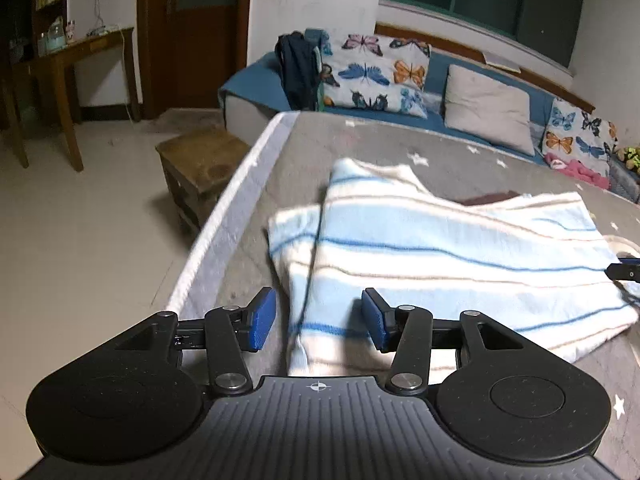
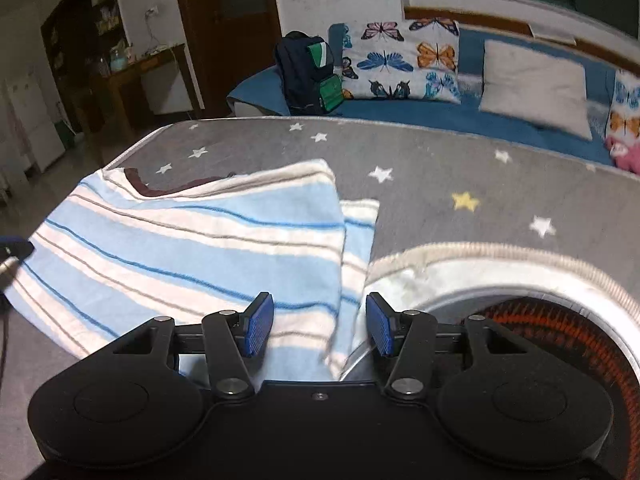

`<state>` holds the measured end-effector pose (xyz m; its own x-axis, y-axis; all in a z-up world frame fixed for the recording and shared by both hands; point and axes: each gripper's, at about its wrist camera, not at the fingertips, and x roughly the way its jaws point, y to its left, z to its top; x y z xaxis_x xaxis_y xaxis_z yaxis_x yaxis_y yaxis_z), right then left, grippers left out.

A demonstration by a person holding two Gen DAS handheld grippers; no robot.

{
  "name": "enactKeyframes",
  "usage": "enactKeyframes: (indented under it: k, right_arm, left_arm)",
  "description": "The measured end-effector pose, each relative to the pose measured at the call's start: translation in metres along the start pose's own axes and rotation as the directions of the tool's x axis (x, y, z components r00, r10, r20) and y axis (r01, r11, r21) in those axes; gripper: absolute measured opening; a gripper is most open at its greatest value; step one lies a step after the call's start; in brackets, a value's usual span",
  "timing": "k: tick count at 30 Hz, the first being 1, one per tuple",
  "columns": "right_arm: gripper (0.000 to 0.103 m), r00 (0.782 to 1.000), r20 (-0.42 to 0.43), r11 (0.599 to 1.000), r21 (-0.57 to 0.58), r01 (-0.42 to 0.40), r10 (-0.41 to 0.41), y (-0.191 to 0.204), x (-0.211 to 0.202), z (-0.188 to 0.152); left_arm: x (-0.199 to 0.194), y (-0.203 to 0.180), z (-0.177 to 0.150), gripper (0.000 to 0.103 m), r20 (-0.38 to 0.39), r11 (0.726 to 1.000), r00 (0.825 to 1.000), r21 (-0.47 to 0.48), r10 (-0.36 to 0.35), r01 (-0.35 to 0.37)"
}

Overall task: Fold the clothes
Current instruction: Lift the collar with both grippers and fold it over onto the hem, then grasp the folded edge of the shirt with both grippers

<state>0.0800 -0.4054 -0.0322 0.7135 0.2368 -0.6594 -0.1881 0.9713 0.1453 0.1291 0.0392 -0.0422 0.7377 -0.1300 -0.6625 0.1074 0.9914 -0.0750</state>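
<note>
A striped garment (image 1: pixel 440 252), white and light blue with thin blue and tan lines, lies folded over on the grey star-patterned bed cover (image 1: pixel 360 136). It also shows in the right wrist view (image 2: pixel 192 248), with a dark maroon collar (image 2: pixel 160 190) at its far edge. My left gripper (image 1: pixel 318 320) is open just above the garment's near left corner. My right gripper (image 2: pixel 320 326) is open over the garment's near right edge. The tip of the right gripper (image 1: pixel 624 270) shows at the garment's right side in the left wrist view.
A round white-rimmed object with an orange and black inside (image 2: pixel 540 320) lies right of the garment. A wooden stool (image 1: pixel 200 168) stands at the bed's left edge. A blue sofa with butterfly pillows (image 1: pixel 376 74) and a backpack (image 2: pixel 308 74) lies beyond the bed.
</note>
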Motion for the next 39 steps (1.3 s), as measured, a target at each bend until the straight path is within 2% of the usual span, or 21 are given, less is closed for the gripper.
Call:
enactKeyframes:
  k: [8, 9, 14, 15, 16, 17, 18, 20, 23, 28, 31, 34, 39]
  right_arm:
    - [0.054, 1.000, -0.015, 0.999, 0.034, -0.025, 0.026, 0.000, -0.004, -0.004]
    - [0.051, 1.000, -0.017, 0.999, 0.029, -0.020, 0.021, 0.001, -0.005, -0.005]
    - [0.051, 0.999, -0.020, 0.999, 0.027, -0.029, 0.030, 0.002, -0.010, -0.009]
    - [0.048, 0.999, -0.018, 0.999, 0.026, -0.027, 0.028, 0.003, -0.010, -0.009]
    - [0.044, 1.000, -0.016, 0.999, 0.024, -0.025, 0.026, 0.004, -0.010, -0.010]
    - [0.037, 0.999, -0.015, 0.999, 0.026, -0.032, 0.032, 0.007, -0.009, -0.012]
    - [0.031, 0.999, -0.015, 0.999, 0.026, -0.035, 0.036, 0.008, -0.010, -0.012]
    - [0.023, 1.000, -0.004, 1.000, 0.004, -0.018, 0.018, 0.012, -0.014, -0.012]
    - [0.018, 0.999, -0.005, 0.999, -0.005, -0.032, 0.032, 0.014, -0.023, -0.015]
    - [0.017, 0.999, -0.029, 0.998, -0.049, -0.047, 0.046, 0.020, -0.052, -0.032]
    - [0.017, 0.996, -0.056, 0.996, -0.055, -0.066, 0.063, 0.022, -0.076, -0.055]
    - [0.018, 0.995, -0.067, 0.996, -0.039, -0.075, 0.072, 0.019, -0.093, -0.073]
    - [0.030, 0.997, -0.039, 0.998, -0.016, -0.065, 0.064, 0.017, -0.098, -0.074]
  left_arm:
    - [0.007, -0.007, -0.003, 0.052, -0.032, 1.000, 0.999, 0.007, -0.010, 0.011]
    - [0.008, -0.008, -0.004, 0.052, -0.032, 1.000, 0.999, 0.005, -0.010, 0.010]
    - [0.008, -0.006, -0.006, 0.052, -0.030, 0.999, 0.999, -0.028, -0.019, 0.018]
    - [0.008, -0.006, -0.006, 0.051, -0.029, 0.999, 0.999, -0.028, -0.019, 0.018]
    - [0.008, -0.007, -0.006, 0.044, -0.030, 0.999, 0.999, -0.030, -0.023, 0.022]
    - [0.007, -0.008, -0.005, 0.038, -0.032, 0.999, 0.999, -0.032, -0.029, 0.028]
    - [0.007, -0.008, -0.005, 0.036, -0.034, 0.999, 0.999, -0.035, -0.034, 0.033]
    - [0.005, -0.010, -0.003, 0.023, -0.031, 0.999, 0.999, -0.029, -0.032, 0.031]
    - [-0.003, -0.016, -0.003, 0.017, -0.028, 1.000, 0.999, -0.007, -0.023, 0.023]
    - [-0.028, -0.020, -0.018, 0.016, -0.052, 0.998, 0.997, 0.023, -0.050, 0.051]
    - [-0.044, -0.021, -0.034, 0.016, -0.068, 0.996, 0.994, 0.037, -0.080, 0.083]
    - [-0.056, -0.021, -0.047, 0.021, -0.077, 0.994, 0.992, 0.050, -0.097, 0.101]
    - [-0.061, -0.021, -0.049, 0.030, -0.056, 0.994, 0.995, 0.067, -0.081, 0.085]
